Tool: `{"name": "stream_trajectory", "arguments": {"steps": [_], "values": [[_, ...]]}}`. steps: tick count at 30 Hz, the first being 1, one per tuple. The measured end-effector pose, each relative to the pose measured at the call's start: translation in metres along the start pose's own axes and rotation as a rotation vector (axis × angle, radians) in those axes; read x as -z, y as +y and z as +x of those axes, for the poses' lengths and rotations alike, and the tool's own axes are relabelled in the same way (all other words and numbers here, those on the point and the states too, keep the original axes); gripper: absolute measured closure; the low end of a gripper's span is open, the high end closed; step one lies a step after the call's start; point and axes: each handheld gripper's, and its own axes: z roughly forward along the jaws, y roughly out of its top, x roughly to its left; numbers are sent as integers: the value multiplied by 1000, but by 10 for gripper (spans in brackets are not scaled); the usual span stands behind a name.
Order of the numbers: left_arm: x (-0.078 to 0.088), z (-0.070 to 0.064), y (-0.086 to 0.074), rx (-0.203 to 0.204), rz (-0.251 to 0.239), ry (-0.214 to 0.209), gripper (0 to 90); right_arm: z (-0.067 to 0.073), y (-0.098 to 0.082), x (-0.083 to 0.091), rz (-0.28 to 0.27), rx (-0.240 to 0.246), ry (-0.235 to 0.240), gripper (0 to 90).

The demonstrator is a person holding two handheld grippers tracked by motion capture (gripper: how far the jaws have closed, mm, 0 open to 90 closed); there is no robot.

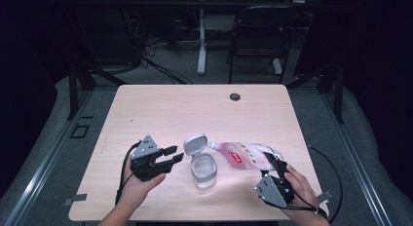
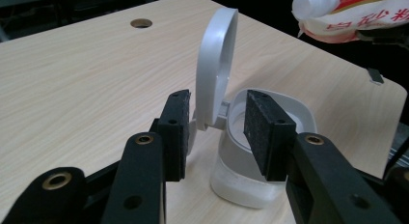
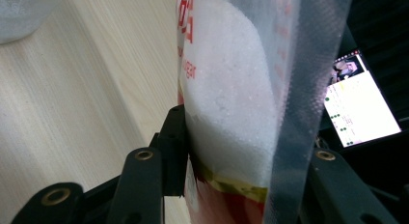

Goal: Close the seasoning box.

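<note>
- On the pale wooden table (image 1: 160, 109), lower centre: one white plastic flip-lid container (image 1: 203, 171), lid up.
- Lower left: one left hand-held gripper (image 1: 171, 155), jaws apart, holding nothing.
- Lower right: one right hand-held gripper (image 1: 272, 160) clamping one clear red-printed pouch of white granules (image 1: 243, 155).

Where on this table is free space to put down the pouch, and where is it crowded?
Free: the far half of the table, up to the round hole. Crowded: the near middle, with the left gripper, the open-lid container, and the pouch in the right gripper.
</note>
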Motion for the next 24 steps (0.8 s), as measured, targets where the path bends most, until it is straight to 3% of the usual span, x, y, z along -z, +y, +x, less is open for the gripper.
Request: {"name": "stream_trajectory", "arguments": {"steps": [16,24], "values": [[-2,-9,-2,-15,16,-31,620,3,4,1,1,43,2,579],[-3,-11,-3,-19,20,-36,619,5,5,1,7,100,-10,579]]}}
